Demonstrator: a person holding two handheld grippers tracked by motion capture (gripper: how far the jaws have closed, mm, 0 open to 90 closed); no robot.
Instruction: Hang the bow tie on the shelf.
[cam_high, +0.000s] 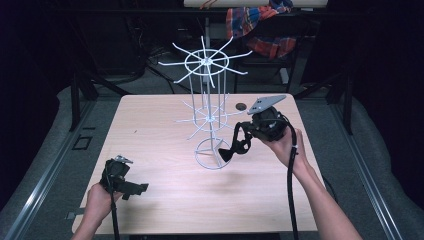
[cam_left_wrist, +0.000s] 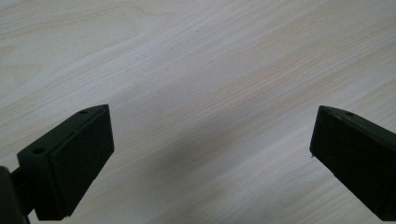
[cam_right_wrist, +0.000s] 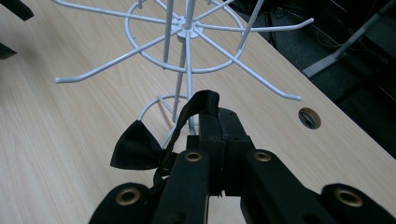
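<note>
A white wire rack (cam_high: 207, 117) with two tiers of spoke hooks stands mid-table. My right gripper (cam_high: 243, 131) is just to its right, shut on the strap of a black bow tie (cam_high: 227, 152) that dangles beside the rack's base ring. In the right gripper view the closed jaws (cam_right_wrist: 219, 116) pinch the strap loop, the bow tie (cam_right_wrist: 135, 147) hangs to their left, and the rack's lower tier (cam_right_wrist: 187, 30) spreads just beyond. Near the front left of the table my left gripper (cam_high: 137, 189) is held low; its jaws (cam_left_wrist: 210, 121) stand wide open over bare wood.
The light wooden table (cam_high: 150, 130) has a round cable hole (cam_high: 241, 106) behind the right gripper, near the far edge. A plaid cloth (cam_high: 260, 22) lies over a chair beyond the table. Dark floor and metal frame legs surround it.
</note>
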